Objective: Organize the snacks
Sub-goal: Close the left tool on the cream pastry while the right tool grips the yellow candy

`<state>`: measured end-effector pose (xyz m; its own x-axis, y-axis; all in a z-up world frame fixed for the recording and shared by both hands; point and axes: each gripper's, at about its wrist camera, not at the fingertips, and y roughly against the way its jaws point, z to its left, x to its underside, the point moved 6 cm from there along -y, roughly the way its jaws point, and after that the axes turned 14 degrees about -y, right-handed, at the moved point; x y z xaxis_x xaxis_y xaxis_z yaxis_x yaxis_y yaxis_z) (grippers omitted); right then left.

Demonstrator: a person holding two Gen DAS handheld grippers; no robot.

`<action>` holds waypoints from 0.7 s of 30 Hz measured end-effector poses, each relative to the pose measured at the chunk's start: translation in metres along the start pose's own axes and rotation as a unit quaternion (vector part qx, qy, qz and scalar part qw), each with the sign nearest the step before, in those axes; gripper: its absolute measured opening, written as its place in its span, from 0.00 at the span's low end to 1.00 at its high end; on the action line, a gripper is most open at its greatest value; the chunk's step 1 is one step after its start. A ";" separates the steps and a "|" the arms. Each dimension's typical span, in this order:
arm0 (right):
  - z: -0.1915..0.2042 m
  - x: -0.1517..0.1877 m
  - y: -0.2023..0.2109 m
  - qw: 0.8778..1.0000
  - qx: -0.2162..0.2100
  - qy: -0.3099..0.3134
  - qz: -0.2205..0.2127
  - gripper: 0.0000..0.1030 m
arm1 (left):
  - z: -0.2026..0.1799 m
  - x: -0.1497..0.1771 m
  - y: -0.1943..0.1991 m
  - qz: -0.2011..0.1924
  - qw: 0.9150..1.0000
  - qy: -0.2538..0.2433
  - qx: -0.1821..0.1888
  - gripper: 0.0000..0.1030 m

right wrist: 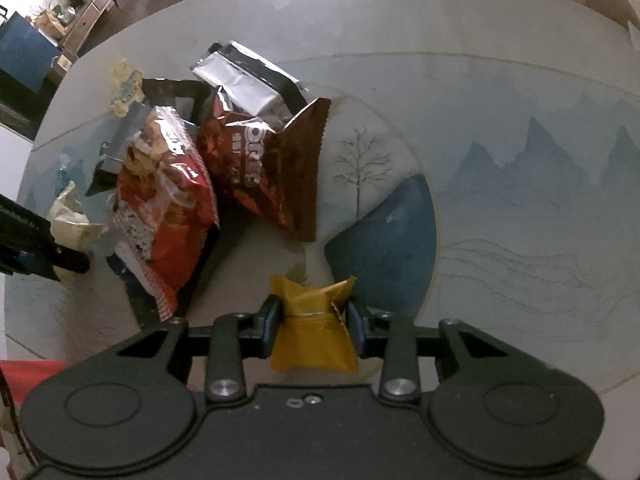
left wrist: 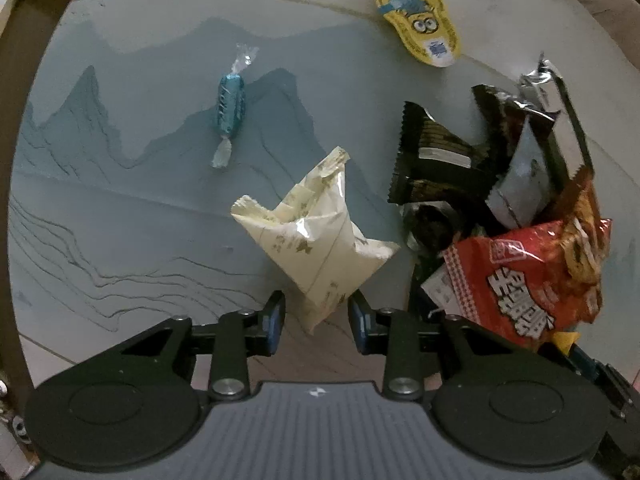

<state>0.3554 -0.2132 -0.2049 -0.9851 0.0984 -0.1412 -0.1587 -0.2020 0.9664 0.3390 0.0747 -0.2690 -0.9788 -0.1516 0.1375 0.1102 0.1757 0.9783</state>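
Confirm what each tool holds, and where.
Right tool: small mustard-yellow foil packet, pinched mid-body. Left tool: cream crinkled plastic packet, by its lower corner.

I see the cream packet (left wrist: pixel 316 240) between my left gripper (left wrist: pixel 317 316) jaws, lying on the surface (left wrist: pixel 140 208). Wrapped candy (left wrist: pixel 230 106) sits beyond it to the left, apart. Snack pile (left wrist: pixel 520 208) just right of the packet; minion-shaped pack (left wrist: pixel 418 20) lies behind the pile. Right gripper (right wrist: pixel 314 316) jaws hold a small pouch (right wrist: pixel 314 320), pile ahead-left of it.
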 end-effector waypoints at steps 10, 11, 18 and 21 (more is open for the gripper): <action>0.001 0.000 0.009 1.000 -0.017 -0.006 -0.004 0.33 | 0.013 -0.010 0.017 -0.029 0.996 0.084 0.008 0.73; 0.002 0.000 0.009 1.000 -0.017 -0.007 -0.004 0.33 | 0.012 -0.014 0.015 -0.023 0.996 0.089 0.015 0.73; 0.001 0.001 0.005 1.000 -0.024 -0.010 -0.004 0.33 | 0.017 -0.023 -0.007 0.013 0.992 0.122 0.019 0.73; 0.000 0.002 0.004 1.000 -0.028 -0.010 -0.002 0.33 | 0.026 -0.027 -0.008 0.010 0.992 0.127 0.017 0.72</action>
<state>0.3526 -0.2140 -0.2010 -0.9829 0.1188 -0.1407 -0.1672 -0.2558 0.9522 0.3596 0.1029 -0.2845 -0.9014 -0.3864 0.1951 0.1186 0.2131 0.9698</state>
